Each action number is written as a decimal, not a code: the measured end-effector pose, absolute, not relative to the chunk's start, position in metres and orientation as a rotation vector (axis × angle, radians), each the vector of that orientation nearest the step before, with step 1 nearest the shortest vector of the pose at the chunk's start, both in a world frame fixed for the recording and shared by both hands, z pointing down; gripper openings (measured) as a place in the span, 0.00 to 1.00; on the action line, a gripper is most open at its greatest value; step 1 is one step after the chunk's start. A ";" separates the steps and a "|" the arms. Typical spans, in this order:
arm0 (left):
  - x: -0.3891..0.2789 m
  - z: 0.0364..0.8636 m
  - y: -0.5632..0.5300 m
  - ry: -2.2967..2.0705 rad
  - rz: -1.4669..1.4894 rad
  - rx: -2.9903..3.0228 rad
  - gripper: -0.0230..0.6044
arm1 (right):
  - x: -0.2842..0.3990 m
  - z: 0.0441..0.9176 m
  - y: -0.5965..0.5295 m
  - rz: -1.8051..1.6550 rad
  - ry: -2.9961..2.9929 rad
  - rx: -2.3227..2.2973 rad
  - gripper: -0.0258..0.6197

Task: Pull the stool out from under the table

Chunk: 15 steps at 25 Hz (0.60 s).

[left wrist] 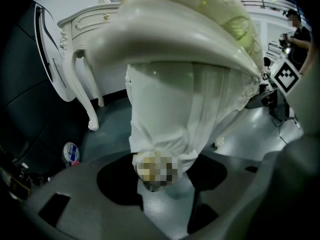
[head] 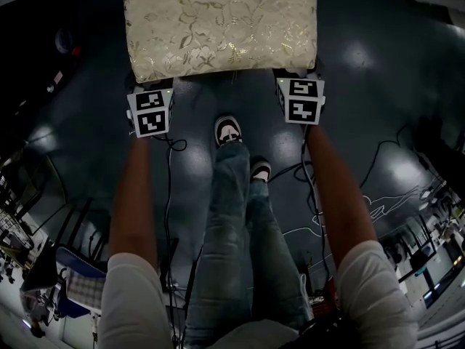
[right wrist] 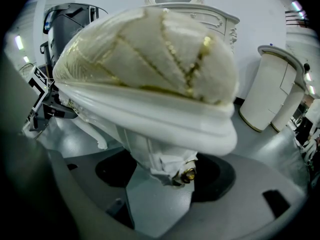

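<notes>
Left gripper [left wrist: 167, 194] and right gripper [right wrist: 160, 199] each clamp a stool [head: 221, 24] leg, jaws wide — bench [left wrist: 82, 19] behind, cables [head: 168, 195] underfoot, open floor [head: 363, 57] around.

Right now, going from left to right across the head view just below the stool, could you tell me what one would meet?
Left tool, forward shoe, rear shoe, right tool. The stool spans all of them, so it has no place in the order.
</notes>
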<state>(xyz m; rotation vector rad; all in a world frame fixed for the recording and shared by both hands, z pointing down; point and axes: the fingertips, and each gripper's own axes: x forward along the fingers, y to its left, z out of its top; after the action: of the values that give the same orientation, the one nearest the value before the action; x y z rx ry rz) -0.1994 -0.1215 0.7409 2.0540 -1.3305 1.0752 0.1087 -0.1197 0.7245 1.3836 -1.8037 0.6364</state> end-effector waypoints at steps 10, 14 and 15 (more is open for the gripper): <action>-0.204 0.740 -0.113 -1.365 1.006 1.951 0.46 | 0.112 0.727 -0.118 0.656 -1.793 1.403 0.54; -0.215 0.737 -0.087 -1.472 1.022 1.841 0.46 | 0.118 0.723 -0.104 0.694 -1.768 1.430 0.54; -0.215 0.735 -0.079 -1.486 1.039 1.835 0.46 | 0.122 0.722 -0.098 0.706 -1.758 1.439 0.54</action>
<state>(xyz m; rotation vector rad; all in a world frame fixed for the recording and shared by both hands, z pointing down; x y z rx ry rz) -0.2150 -0.0790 0.7348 1.8347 -1.4862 1.0395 0.1218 -0.0984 0.7216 1.4391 -1.7580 0.7055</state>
